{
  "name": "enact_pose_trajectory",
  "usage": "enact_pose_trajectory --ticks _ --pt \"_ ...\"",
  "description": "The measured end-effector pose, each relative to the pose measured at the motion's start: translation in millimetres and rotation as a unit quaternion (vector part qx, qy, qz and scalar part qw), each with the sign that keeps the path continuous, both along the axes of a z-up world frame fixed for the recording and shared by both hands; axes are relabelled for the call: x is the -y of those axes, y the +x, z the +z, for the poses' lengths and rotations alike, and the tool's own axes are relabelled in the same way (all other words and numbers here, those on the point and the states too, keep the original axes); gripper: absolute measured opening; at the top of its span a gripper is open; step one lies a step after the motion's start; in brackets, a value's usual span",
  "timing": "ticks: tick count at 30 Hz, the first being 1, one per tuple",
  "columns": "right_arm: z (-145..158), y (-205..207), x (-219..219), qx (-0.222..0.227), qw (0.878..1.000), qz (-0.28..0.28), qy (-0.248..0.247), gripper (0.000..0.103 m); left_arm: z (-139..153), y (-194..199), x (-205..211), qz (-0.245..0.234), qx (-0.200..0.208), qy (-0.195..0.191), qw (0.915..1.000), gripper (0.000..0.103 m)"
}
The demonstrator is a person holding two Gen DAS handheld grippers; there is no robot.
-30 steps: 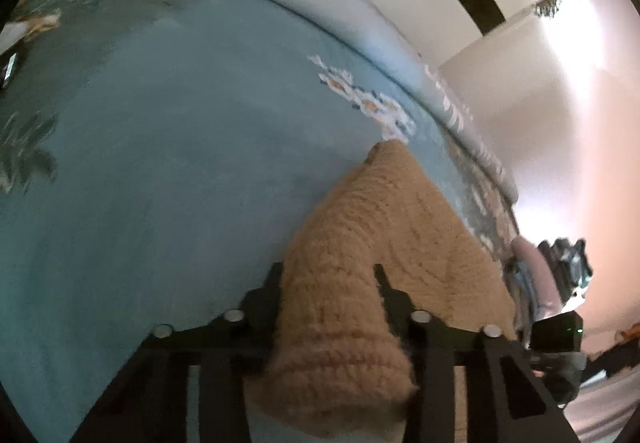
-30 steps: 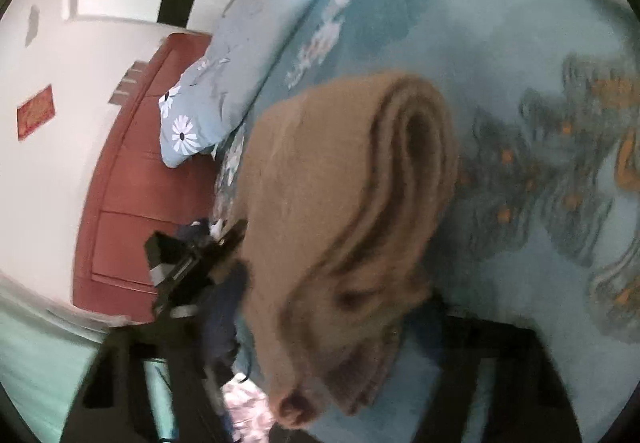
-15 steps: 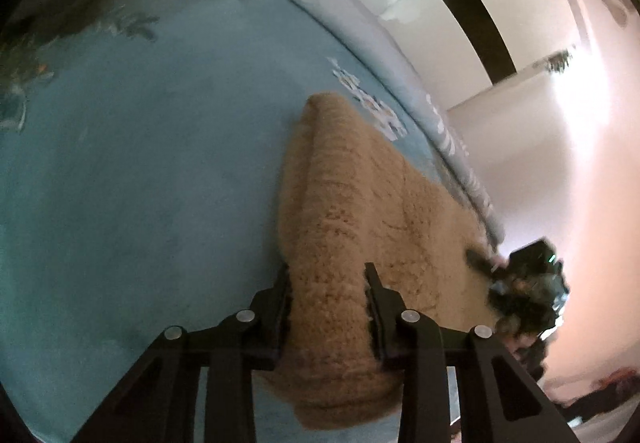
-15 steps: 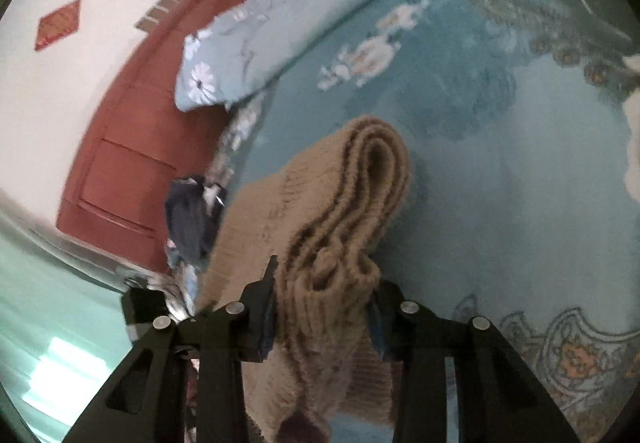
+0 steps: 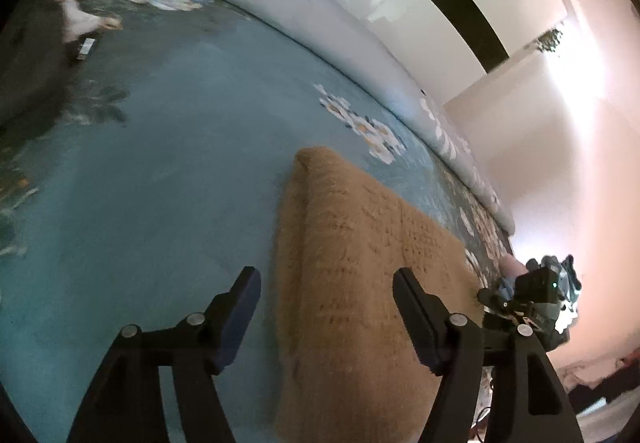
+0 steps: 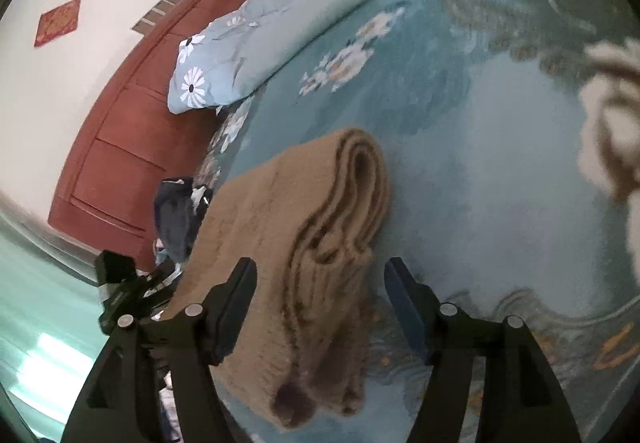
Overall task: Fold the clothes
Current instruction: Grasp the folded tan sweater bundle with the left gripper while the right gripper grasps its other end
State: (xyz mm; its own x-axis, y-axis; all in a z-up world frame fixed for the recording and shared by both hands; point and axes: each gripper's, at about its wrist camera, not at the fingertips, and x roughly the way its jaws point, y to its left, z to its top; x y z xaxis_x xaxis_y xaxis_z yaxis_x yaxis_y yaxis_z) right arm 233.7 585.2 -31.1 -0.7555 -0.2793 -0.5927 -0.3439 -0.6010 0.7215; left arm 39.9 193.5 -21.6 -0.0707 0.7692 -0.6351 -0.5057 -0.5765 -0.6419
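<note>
A tan knitted sweater [image 5: 352, 267] lies folded in several layers on the teal floral bedspread [image 5: 152, 179]. My left gripper [image 5: 326, 289] is over its left end; its jaws are opening, and the pads stand clear of the fold between them. In the right wrist view the same sweater [image 6: 296, 243] shows its layered folded edge. My right gripper [image 6: 320, 281] hovers over that end with its jaws opening too, the knit between them but not pinched. The other gripper [image 5: 536, 295] appears at the sweater's far end.
A pale blue floral quilt [image 5: 304, 3] runs along the bed's far side, with its end [image 6: 224, 67] by a red-brown wooden door [image 6: 120, 147]. Dark clothes [image 6: 176, 215] lie at the bed's edge. A whitish fluffy garment [image 6: 612, 115] sits to the right.
Both grippers, pinching the sweater's ends half a second ago, have spread their jaws and let go. The sweater now rests flat on the bed; both grippers have drawn back a little.
</note>
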Motion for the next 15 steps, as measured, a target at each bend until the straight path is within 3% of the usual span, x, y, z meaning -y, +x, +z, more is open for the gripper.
enact_pose_trajectory --ticks 5,7,13,15 --pt "-10.1 -14.1 12.8 0.008 1.0 0.005 -0.003 0.071 -26.6 -1.8 -32.3 -0.06 0.013 -0.024 0.9978 0.074" --pt "-9.3 -18.4 16.1 0.005 1.0 0.006 0.001 0.08 -28.9 -1.7 -36.7 -0.072 0.005 -0.019 0.9972 0.074" --pt "-6.3 -29.5 32.1 0.009 1.0 0.006 0.02 0.081 -26.5 -5.2 -36.7 -0.088 0.017 0.002 0.996 0.071" --pt "-5.5 -30.8 36.0 0.013 0.999 0.004 0.031 0.078 -27.1 -3.5 -36.9 -0.083 0.014 0.001 0.9964 0.061"
